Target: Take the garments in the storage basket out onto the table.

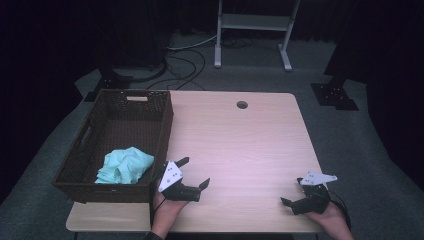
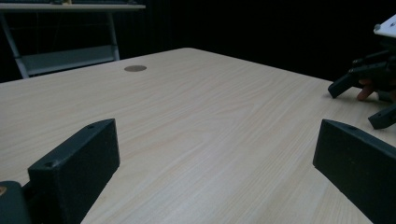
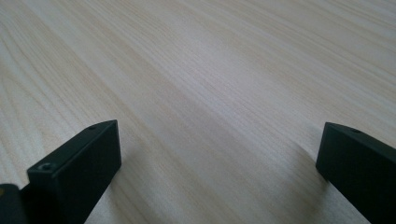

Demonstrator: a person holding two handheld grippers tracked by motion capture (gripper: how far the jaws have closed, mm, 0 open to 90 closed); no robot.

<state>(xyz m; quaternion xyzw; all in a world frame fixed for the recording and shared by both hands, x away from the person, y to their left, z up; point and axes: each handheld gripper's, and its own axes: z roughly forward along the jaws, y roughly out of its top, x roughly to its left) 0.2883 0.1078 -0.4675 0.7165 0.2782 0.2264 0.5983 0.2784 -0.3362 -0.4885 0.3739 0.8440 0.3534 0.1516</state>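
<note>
Wicker basket (image 1: 90,134) at the frame's left holds a crumpled teal cloth (image 1: 124,165); left gripper (image 1: 193,173) and right gripper (image 1: 294,191) rest wide apart, empty, on the bench (image 1: 240,145).

This looks like a lab or recording studio set up for data capture: a plain wooden desk (image 1: 240,145) with a cable hole (image 1: 242,105) stands on grey carpet (image 1: 340,145), closed in by black curtains (image 1: 75,30), with loose cables (image 1: 187,62) trailing over the floor, black stand bases (image 1: 334,95) beside it and a white metal frame (image 1: 252,30) behind
</note>
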